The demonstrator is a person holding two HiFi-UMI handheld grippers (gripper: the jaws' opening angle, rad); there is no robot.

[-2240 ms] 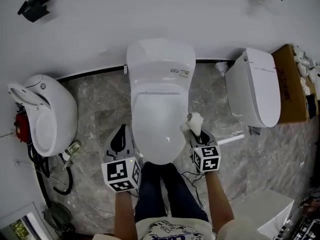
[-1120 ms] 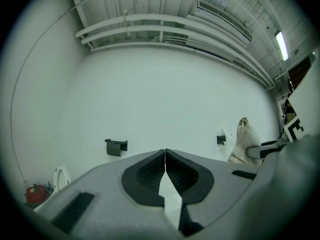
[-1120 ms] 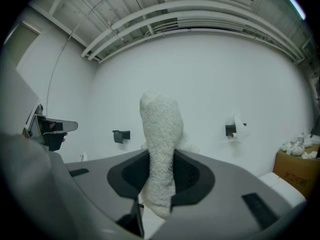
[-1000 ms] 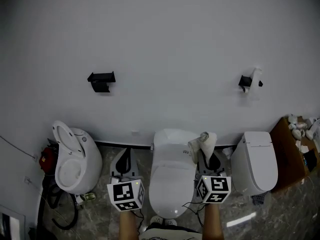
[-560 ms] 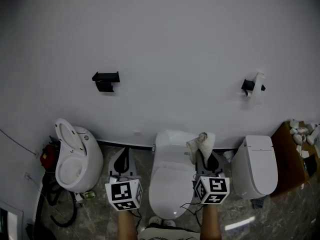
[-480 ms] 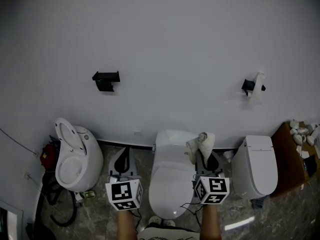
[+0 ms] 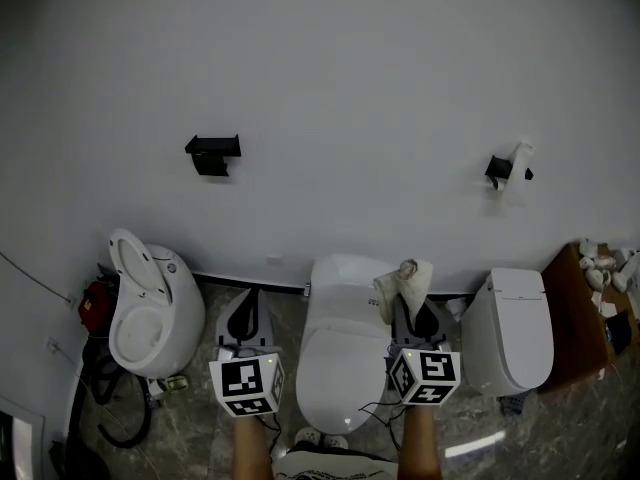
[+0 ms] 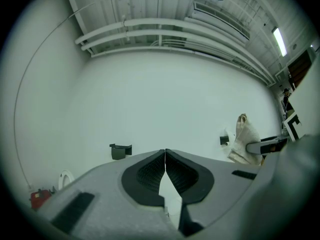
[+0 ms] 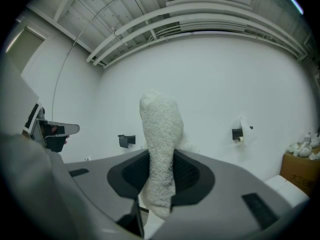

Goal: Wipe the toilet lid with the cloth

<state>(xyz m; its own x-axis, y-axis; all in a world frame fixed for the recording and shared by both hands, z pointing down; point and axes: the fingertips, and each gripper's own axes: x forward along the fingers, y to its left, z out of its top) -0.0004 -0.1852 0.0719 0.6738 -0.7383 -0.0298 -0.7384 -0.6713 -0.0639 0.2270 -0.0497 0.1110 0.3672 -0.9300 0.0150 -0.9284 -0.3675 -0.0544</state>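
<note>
Checking the right gripper (image 9: 161, 158) first: what's it got? (OP)

Its jaws are clamped on the cloth (image 9: 160, 129). The white terry cloth runs straight up between the two dark pads, with a thick bunch sticking out past the tips and a short end hanging below them. (reply)

And where's the cloth compared to the toilet lid (image 7: 338, 373)? (OP)

Off it. In the right gripper view there's only white wall (image 7: 330, 88) and ceiling pipes behind the cloth, so that gripper is pointing upward. In the head view the cloth sits over the rear right corner of the middle toilet, beyond the lid, which is down. (reply)

Left gripper (image 8: 165, 154)? (OP)

Its jaws meet at the tips with nothing between them. It's held to the left of the middle toilet, level with the right one, and it's also aimed at the wall. (reply)

Anything else around? (OP)

An open toilet (image 7: 145, 313) stands at far left and another closed toilet (image 7: 520, 323) at right, with a cardboard box (image 7: 585, 318) past that. Two black brackets (image 7: 213, 153) are up on the wall, and the right-hand one has something white on it. The floor (image 7: 500, 438) is grey marble. (reply)
</note>
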